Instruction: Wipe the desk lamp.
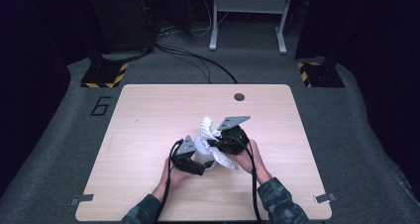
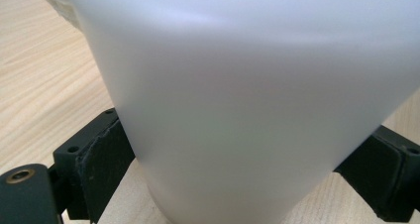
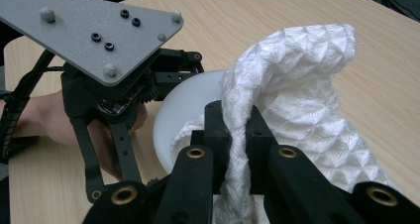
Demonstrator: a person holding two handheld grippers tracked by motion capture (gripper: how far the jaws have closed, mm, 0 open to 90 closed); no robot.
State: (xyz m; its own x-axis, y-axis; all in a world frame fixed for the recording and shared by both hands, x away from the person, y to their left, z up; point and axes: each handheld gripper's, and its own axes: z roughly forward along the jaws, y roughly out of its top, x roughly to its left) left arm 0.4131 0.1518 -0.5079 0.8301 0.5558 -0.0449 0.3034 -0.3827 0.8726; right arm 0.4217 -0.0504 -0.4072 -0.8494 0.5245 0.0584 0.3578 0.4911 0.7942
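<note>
A white plastic cup [image 1: 204,153] stands on the wooden table [image 1: 148,115] near its front middle. My left gripper [image 1: 200,165] is shut on the cup's side; the cup's wall [image 2: 237,100] sits between both black pads [image 2: 101,172]. A white waffle-textured cloth [image 3: 302,95] drapes over the cup's rim [image 3: 183,105], part of it inside the cup. My right gripper [image 3: 238,122] is shut on a fold of that cloth just above the cup, seen from above as right gripper [image 1: 214,143] with cloth [image 1: 209,127] rising behind it.
The table has a round cable hole [image 1: 239,96] near its far edge. Black cables trail from both grippers toward the person's forearms at the bottom. Beyond the table lie grey carpet, floor cables and stand bases with yellow-black tape [image 1: 104,75].
</note>
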